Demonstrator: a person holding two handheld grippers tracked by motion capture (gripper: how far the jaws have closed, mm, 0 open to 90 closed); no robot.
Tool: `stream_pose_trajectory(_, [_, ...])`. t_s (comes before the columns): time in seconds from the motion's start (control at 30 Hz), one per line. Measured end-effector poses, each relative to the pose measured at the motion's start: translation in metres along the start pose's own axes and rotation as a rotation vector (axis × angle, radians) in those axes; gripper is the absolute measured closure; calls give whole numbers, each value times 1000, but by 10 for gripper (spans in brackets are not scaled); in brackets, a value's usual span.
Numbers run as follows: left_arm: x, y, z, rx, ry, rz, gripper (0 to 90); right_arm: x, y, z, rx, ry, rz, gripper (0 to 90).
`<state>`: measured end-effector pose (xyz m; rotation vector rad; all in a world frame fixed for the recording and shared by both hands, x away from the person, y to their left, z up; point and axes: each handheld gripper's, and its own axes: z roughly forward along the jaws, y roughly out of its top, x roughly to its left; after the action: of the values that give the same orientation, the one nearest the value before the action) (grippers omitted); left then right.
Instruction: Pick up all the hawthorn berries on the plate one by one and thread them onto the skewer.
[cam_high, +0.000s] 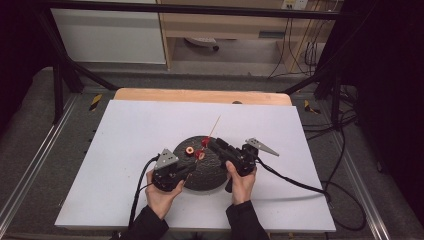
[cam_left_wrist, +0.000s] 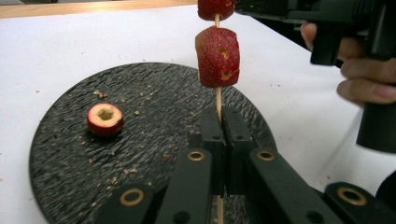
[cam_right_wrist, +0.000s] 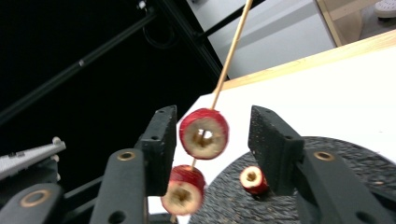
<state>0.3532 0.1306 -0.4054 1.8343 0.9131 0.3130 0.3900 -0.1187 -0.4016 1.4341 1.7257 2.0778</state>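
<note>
Left gripper (cam_left_wrist: 218, 140): clamped on skewer (cam_left_wrist: 218, 100); two fruit pieces threaded
Right gripper (cam_right_wrist: 210, 140): jaws apart around upper fruit (cam_right_wrist: 204, 133), not touching
Loose fruit (cam_left_wrist: 105, 119): on plate (cam_left_wrist: 56, 154)

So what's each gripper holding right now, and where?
Left gripper clamps the wooden skewer by its lower shaft, below the fruit pieces. Right gripper holds nothing; its open jaws flank the upper fruit piece.

Overhead view; two close gripper views
</note>
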Motion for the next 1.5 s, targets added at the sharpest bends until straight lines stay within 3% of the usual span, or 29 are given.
stream_pose_trajectory(0.13, [5,-2,-7,12,8,18,886,-3,4,-6,58,-13,-59,394])
stream_pose_trajectory(0.27, [10,-4,-17,23,16,36,886,-9,5,-12,150,-37,-142,262])
stream_pose_trajectory(0.4, [16,-8,-26,42,28,60,885,-16,4,-18,229,-71,-183,169])
stream_pose_trajectory(0.63, [31,-20,-45,71,53,71,885,-24,2,-24,352,-130,-281,67])
stream_pose_trajectory(0.83, [47,-31,-63,89,72,59,885,-25,-1,-23,420,-129,-323,42])
stream_pose_trajectory(1.13, [67,-47,-86,112,81,52,885,-15,1,0,559,-155,-396,29])
stream_pose_trajectory(1.5, [87,-66,-109,111,92,26,885,5,11,46,621,-175,-420,33])
